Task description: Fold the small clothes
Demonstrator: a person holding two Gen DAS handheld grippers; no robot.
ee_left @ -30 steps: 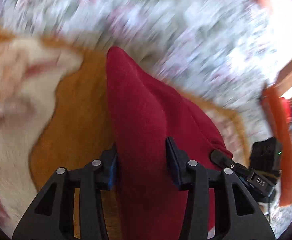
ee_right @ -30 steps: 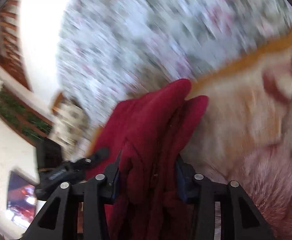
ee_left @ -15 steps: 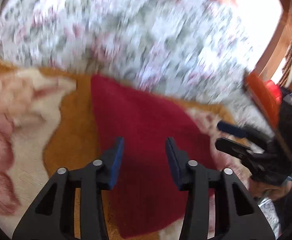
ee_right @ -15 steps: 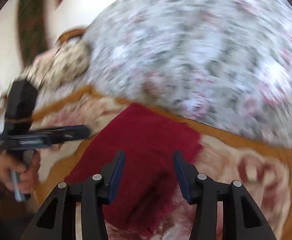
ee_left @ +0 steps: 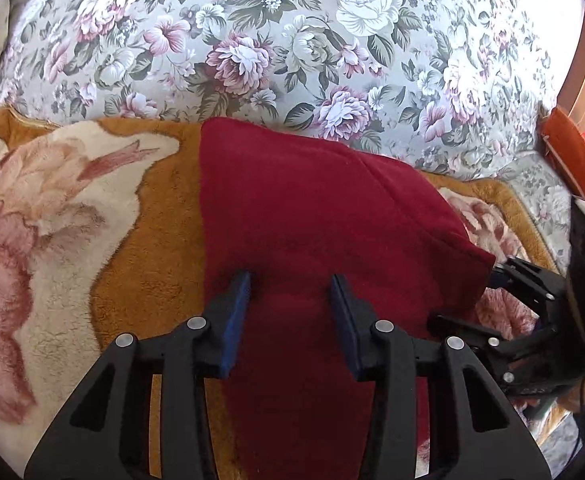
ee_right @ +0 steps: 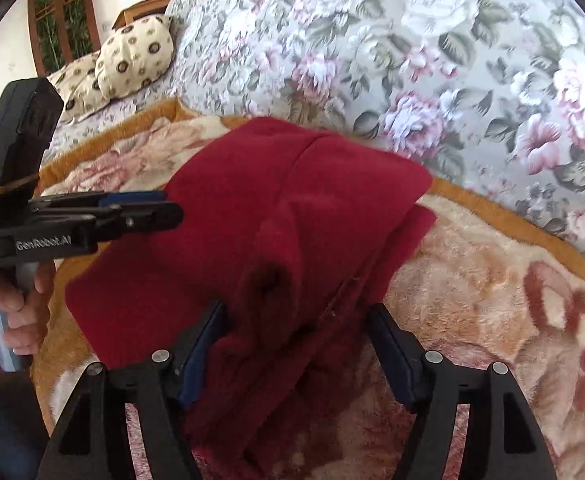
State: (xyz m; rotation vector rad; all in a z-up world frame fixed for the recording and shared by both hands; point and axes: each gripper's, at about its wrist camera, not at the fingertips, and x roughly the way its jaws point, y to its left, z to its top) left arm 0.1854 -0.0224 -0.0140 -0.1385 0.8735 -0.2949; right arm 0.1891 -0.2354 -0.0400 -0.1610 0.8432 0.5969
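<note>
The red garment (ee_left: 312, 220) lies folded on the plush blanket (ee_left: 144, 248) on the bed, its length running away from both tongs. The right tongs (ee_right: 296, 344) are opening, its bunched near edge loose between them. The left tongs (ee_left: 290, 312) sit part open above its flat side, gripping nothing.

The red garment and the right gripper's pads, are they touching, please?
Cannot tell: in the right wrist view the red garment lies between the opening right gripper, folds hiding contact.

We cannot see the red garment's (ee_left: 316, 216) near end, hidden beneath the left gripper (ee_left: 290, 316). The orange item (ee_left: 568, 148) at the frame edge is cut off, unidentifiable.
</note>
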